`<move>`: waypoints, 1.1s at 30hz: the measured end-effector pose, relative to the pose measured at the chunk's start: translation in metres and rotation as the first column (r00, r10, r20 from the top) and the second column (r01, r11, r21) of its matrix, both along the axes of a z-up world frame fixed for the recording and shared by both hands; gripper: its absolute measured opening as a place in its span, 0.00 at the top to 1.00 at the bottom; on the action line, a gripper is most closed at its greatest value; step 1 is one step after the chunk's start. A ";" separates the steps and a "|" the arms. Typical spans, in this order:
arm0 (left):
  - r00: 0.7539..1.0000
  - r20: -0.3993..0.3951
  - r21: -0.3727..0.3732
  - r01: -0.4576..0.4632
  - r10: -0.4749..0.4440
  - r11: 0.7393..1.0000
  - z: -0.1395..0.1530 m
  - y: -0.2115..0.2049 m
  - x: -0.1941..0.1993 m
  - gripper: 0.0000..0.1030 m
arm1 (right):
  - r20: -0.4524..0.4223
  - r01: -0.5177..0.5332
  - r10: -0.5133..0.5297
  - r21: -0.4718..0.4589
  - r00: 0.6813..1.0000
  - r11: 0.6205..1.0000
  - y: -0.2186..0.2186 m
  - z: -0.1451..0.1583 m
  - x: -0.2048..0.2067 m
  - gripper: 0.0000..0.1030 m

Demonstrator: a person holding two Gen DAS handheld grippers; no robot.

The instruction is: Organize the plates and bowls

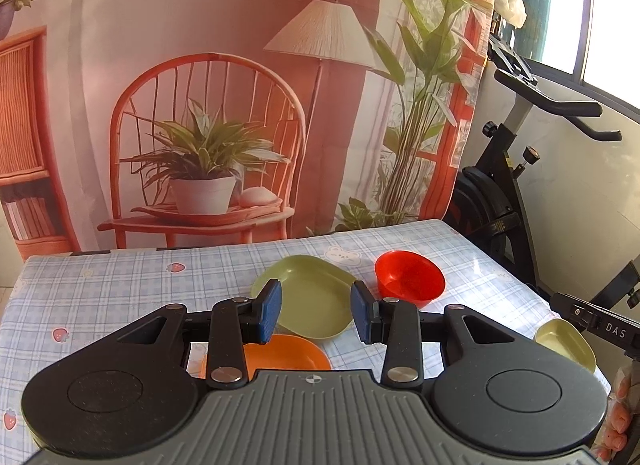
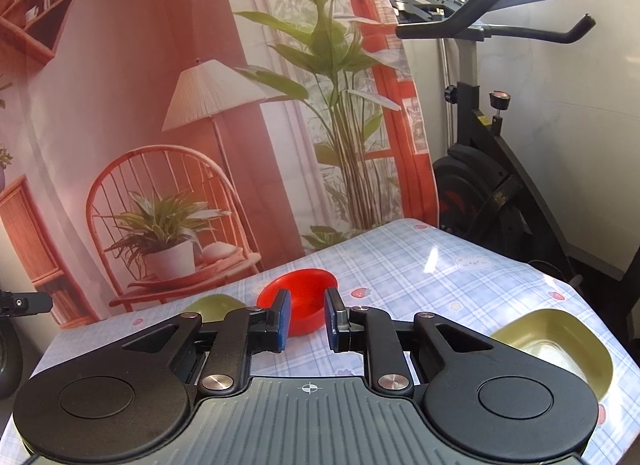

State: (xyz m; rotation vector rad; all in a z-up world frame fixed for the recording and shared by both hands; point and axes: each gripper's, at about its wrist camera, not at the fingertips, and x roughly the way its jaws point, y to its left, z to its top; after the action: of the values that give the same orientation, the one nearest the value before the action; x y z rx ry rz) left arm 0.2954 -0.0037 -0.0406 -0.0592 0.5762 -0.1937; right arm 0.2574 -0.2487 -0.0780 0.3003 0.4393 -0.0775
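Note:
In the left wrist view a green plate (image 1: 308,297) lies mid-table, with an orange plate (image 1: 288,357) nearer me and partly under it. A red bowl (image 1: 410,277) sits right of the green plate. A yellow-green bowl (image 1: 566,345) sits at the table's right edge. My left gripper (image 1: 316,315) is open and empty, above the two plates. In the right wrist view my right gripper (image 2: 307,319) is open and empty, just short of the red bowl (image 2: 298,307). The yellow-green bowl (image 2: 560,345) lies to its right, and the green plate (image 2: 216,305) to its left.
The table has a blue checked cloth (image 1: 120,293). A printed backdrop (image 1: 200,105) hangs behind it. An exercise bike (image 1: 508,193) stands past the table's right edge. The right gripper's body (image 1: 596,325) shows at the far right of the left wrist view.

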 end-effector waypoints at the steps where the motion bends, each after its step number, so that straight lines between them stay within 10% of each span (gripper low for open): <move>1: 1.000 -0.005 0.000 0.002 -0.002 1.000 -0.003 -0.004 0.006 0.61 | -0.007 0.002 -0.002 0.002 1.000 1.000 -0.001 -0.004 0.004 0.83; 15: 0.963 -0.011 0.017 0.270 -0.270 0.963 -0.072 -0.086 0.121 0.62 | -0.084 0.050 -0.043 0.084 0.995 0.995 -0.033 -0.072 0.100 0.82; 33: 0.946 -0.191 -0.041 0.258 -0.261 0.965 -0.134 -0.098 0.191 0.62 | -0.135 0.021 -0.006 0.109 0.991 0.994 -0.029 -0.126 0.173 0.78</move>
State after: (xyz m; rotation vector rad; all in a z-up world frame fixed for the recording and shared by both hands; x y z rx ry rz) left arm 0.4861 -0.1015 -0.1747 -0.0168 0.7784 -0.4530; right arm 0.4309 -0.2776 -0.2039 0.4088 0.5762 -0.0871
